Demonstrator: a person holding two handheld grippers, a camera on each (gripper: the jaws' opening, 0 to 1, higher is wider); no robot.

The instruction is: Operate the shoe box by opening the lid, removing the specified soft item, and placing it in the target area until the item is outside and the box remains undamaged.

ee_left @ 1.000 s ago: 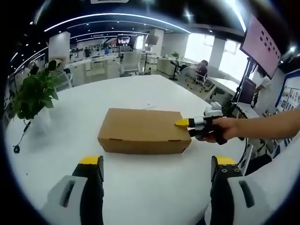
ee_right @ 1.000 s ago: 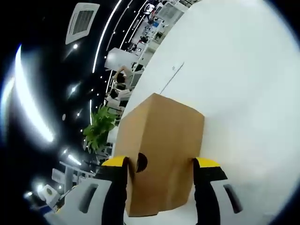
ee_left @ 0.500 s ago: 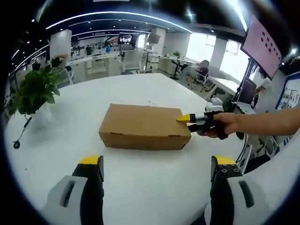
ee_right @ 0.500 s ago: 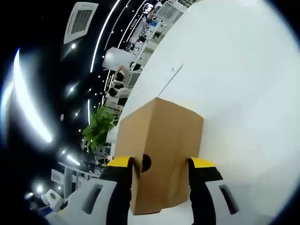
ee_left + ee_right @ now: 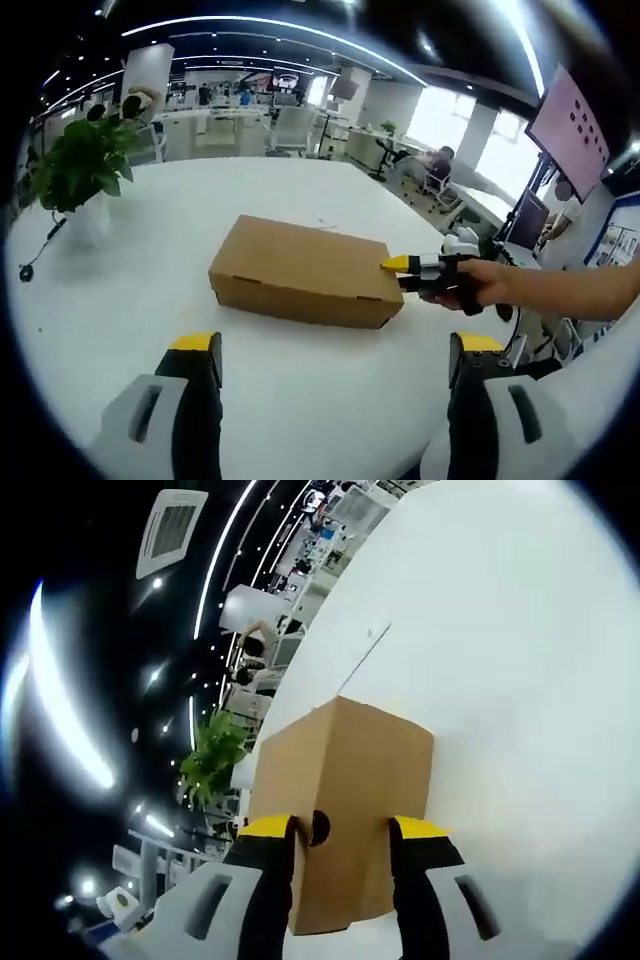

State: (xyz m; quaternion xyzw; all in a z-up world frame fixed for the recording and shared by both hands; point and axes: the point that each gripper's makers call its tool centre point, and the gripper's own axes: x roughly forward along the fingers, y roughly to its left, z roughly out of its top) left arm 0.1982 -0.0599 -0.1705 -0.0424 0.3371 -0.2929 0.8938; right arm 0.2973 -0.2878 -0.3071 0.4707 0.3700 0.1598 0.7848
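Shoe box: we see it lying shut on the white table, lid down, contents hidden.
Right gripper: we have its yellow-tipped jaws clenched on the box's near end, across a round hole.
Left gripper: spread wide, grasping nothing, well short of the box.
Surroundings: a potted plant stands apart at the table's far left.

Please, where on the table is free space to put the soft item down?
The table is bare between the box and the left gripper, and between box and plant. It is crowded at the box's end, where the right gripper stands.
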